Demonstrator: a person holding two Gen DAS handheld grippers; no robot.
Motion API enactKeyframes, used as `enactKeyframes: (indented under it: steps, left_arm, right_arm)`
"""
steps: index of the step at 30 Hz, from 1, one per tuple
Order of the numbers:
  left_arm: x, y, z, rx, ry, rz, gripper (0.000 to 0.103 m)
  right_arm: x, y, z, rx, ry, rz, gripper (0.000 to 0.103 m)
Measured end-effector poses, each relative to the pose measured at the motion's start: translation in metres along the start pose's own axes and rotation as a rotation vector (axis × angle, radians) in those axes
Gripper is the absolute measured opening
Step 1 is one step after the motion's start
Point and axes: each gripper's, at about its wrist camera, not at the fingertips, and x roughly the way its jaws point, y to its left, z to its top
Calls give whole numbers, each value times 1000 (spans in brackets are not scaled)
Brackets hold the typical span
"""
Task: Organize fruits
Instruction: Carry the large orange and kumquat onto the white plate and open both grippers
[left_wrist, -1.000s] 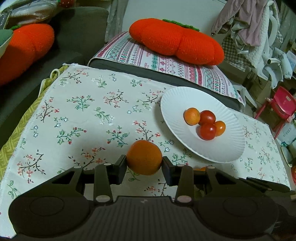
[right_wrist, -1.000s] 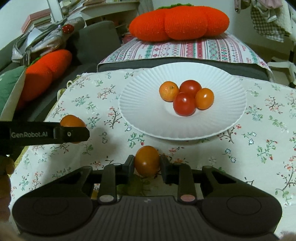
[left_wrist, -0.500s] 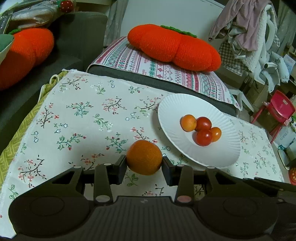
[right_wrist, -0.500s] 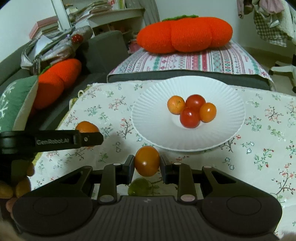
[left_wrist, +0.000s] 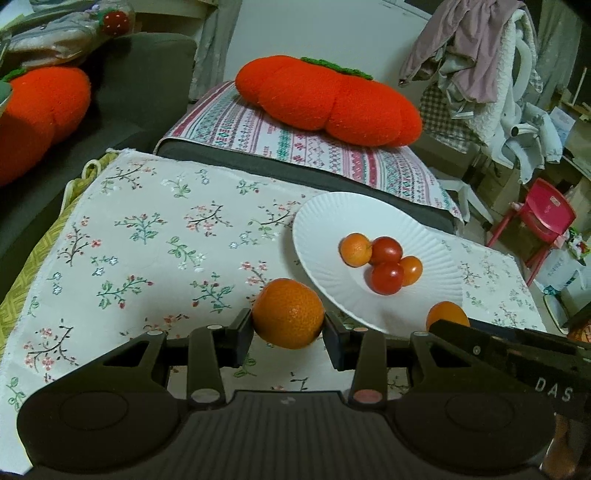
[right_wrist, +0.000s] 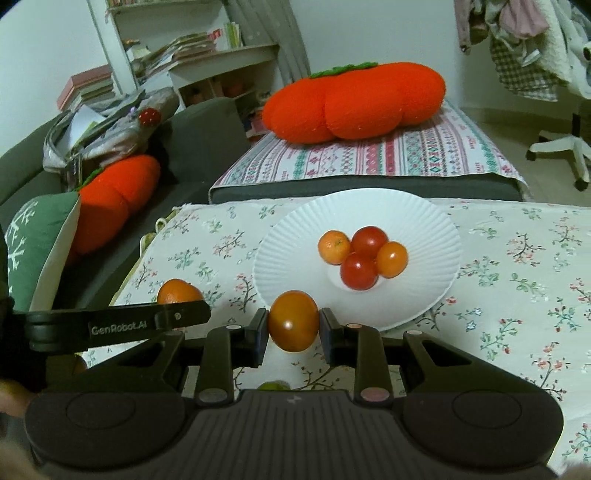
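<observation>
Two hand-held tongs hover over a desk (left_wrist: 155, 236) covered with a white floral cloth. The left tongs (left_wrist: 288, 334) are closed on a mandarin orange (left_wrist: 288, 314), pinched between both pads and lifted just above the cloth, beside the near left edge of a white paper plate (right_wrist: 295, 236). The right tongs (right_wrist: 293, 332) grip a smooth orange tomato (right_wrist: 293, 320) between their pads, held above the cloth at the plate's near rim. On the plate sits a tight cluster of four small fruits touching each other: a small mandarin (right_wrist: 333, 246), two red cherry tomatoes (right_wrist: 358, 271), and an orange cherry tomato (right_wrist: 391, 259). A green fruit (right_wrist: 273, 386) peeks out on the cloth just under the right tongs. Behind the desk, an orange pumpkin-shaped cushion (right_wrist: 354, 101) rests on a striped blanket (right_wrist: 424, 151).
</observation>
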Motion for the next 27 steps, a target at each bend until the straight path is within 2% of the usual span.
enactKeyframes:
  steps: [9, 15, 21, 27]
  left_arm:
    - [0, -11, 6, 44, -48, -68, 19]
    - [3, -15, 8, 75, -58, -73, 19]
    - [7, -15, 10, 95, -61, -65, 19]
    - [13, -14, 11, 99, -55, -56, 19]
  right_arm:
    - [-10, -8, 6, -3, -62, -26, 26]
    - [-13, -16, 10, 12, -80, -31, 26]
    - [-4, -16, 10, -4, -68, -28, 26]
    - [23, -14, 7, -42, -13, -25, 26]
